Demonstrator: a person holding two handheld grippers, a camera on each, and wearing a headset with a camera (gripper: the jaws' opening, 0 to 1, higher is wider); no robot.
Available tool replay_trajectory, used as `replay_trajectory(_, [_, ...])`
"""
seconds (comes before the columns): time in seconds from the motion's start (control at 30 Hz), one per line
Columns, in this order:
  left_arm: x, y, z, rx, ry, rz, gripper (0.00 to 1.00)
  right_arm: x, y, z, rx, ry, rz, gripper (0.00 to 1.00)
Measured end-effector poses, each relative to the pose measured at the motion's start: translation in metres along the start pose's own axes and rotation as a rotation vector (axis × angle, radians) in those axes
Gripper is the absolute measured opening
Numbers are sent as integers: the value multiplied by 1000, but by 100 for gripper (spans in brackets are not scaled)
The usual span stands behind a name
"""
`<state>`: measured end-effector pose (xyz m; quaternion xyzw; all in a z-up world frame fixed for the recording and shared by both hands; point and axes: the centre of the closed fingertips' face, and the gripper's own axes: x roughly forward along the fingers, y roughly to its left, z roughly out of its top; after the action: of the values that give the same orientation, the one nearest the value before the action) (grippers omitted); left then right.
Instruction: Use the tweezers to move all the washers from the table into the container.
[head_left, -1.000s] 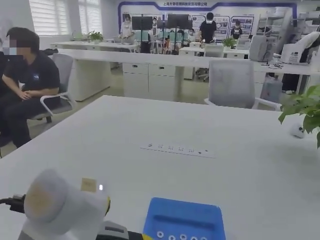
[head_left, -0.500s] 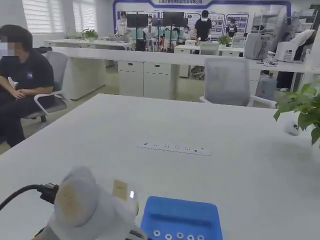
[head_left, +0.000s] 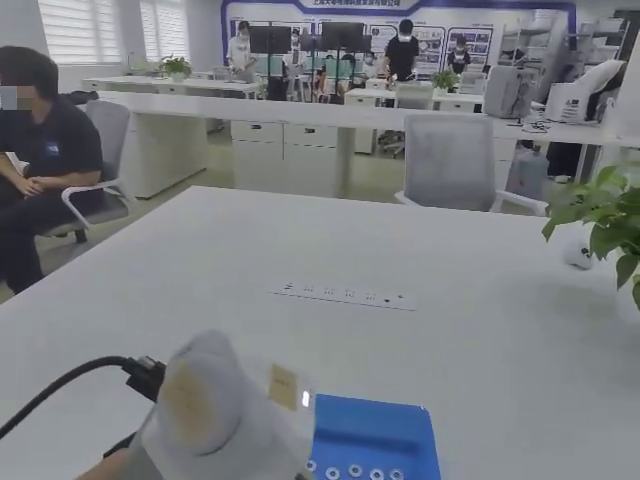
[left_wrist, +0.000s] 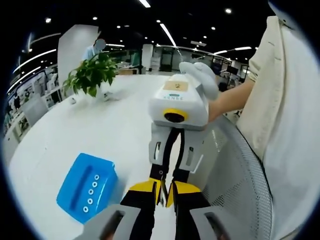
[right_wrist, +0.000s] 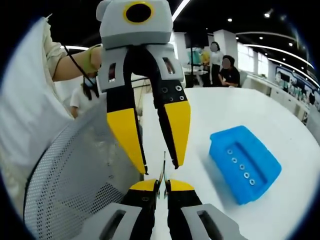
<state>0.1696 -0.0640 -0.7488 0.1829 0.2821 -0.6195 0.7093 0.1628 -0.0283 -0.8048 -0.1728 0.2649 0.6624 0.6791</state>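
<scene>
White table; right hand-held gripper pinching tweezers opposite gaping left hand-held gripper.

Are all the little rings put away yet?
Maybe done: five washers sit in a row in the blue tray. In hand: the right gripper is shut on thin tweezers, with the open left gripper facing it, away from the tray. Whether this tray is the container, or more washers wait, I can't tell.

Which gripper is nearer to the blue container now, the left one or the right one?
Left, it seems, by little. The left gripper hangs close beside the blue container. The right gripper, shut on the tweezers, meets it tip to tip, closer to the person.
</scene>
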Motion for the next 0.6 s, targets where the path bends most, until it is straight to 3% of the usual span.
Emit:
replay_trajectory(0.17, [4, 0, 0, 37, 23, -5, 0, -1, -2, 1, -13, 4, -10, 4])
replay_trajectory(0.6, [2, 6, 6, 87, 56, 17, 0, -4, -9, 5, 17, -33, -20, 5])
